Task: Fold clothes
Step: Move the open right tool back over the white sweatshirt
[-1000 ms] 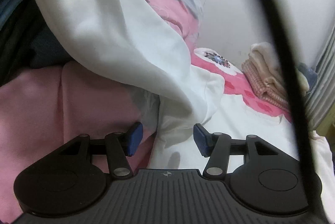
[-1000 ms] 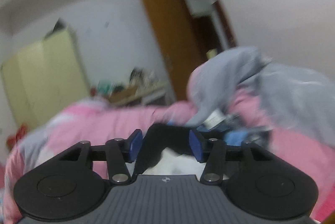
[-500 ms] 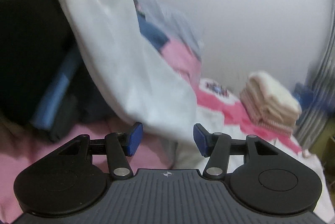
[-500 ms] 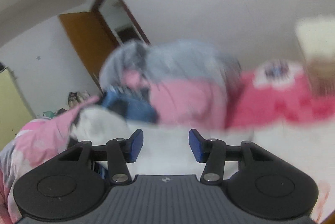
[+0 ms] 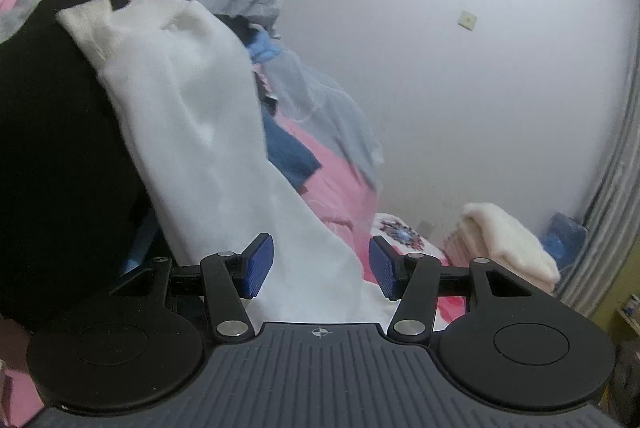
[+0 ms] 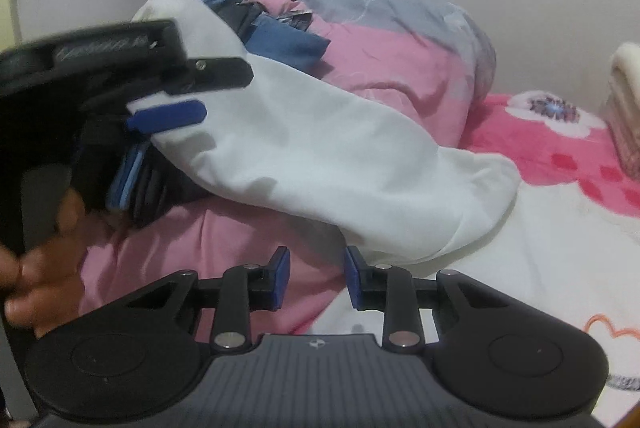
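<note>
A white garment [image 5: 192,131] lies draped over a pile of dark clothes and runs down to the bed; in the right wrist view the white garment [image 6: 340,167] slopes from upper left to lower right. My left gripper [image 5: 320,270] stands open, the white cloth showing between its blue pads without being pinched. From the right wrist, the left gripper [image 6: 226,93] reaches in from the left against the garment's upper part, with a hand [image 6: 36,260] on it. My right gripper [image 6: 316,276] is closing just below the garment's lower edge, nothing between its pads.
A black garment [image 5: 48,147] bulks up on the left. Blue clothes [image 6: 288,43] and a pink quilt [image 6: 400,67] with grey netting pile up behind. A folded cream stack [image 5: 508,248] sits by the wall on a red floral blanket [image 6: 560,147]. A white sheet [image 6: 540,268] covers the near bed.
The left view has lifted from the bed surface up along the white garment. The right view swung down from the room to the bed, and its pads have drawn closer together.
</note>
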`<act>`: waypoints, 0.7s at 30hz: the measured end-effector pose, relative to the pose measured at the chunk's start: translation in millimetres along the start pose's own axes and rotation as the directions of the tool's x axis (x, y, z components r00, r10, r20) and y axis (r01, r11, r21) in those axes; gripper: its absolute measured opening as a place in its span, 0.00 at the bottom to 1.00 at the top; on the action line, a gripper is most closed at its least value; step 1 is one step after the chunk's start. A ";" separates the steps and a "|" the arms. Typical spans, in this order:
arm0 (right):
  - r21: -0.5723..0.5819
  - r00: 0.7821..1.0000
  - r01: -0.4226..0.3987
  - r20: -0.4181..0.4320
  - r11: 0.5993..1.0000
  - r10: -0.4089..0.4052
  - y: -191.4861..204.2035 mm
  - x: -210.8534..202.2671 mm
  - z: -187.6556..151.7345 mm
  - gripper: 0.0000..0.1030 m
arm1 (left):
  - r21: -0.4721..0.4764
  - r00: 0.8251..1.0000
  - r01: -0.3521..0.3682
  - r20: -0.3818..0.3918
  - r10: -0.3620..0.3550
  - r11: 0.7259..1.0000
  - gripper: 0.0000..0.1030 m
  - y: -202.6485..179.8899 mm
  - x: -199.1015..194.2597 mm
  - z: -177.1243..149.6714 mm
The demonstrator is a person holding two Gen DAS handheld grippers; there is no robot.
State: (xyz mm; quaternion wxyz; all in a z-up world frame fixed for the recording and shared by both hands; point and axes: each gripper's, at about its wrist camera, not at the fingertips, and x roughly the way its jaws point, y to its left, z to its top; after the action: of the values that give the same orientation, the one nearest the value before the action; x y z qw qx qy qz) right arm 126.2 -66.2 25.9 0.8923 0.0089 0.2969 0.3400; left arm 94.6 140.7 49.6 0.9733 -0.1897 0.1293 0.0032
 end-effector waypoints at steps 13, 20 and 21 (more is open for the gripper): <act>0.538 0.980 0.132 0.056 0.833 -0.191 -136.4 -47.2 -3.4 0.31 | 0.195 0.952 0.182 -0.280 -0.123 0.964 0.52 -60.0 54.6 -54.5; 0.681 0.969 0.181 -0.001 0.710 -0.246 -187.7 -120.0 -70.3 0.31 | 0.328 0.938 0.191 -0.339 -0.073 0.925 0.52 -91.8 116.7 -100.0; 0.692 0.965 0.201 -0.017 0.693 -0.263 -193.9 -130.1 -80.5 0.31 | 0.369 0.948 0.139 -0.316 -0.016 0.919 0.52 -94.6 128.8 -103.9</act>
State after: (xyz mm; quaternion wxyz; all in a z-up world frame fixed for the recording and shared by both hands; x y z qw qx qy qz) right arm 122.6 -309.8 -14.5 0.8722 0.3158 0.3627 0.0894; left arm 198.3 9.0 -41.1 0.9588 0.0029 0.2693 -0.0909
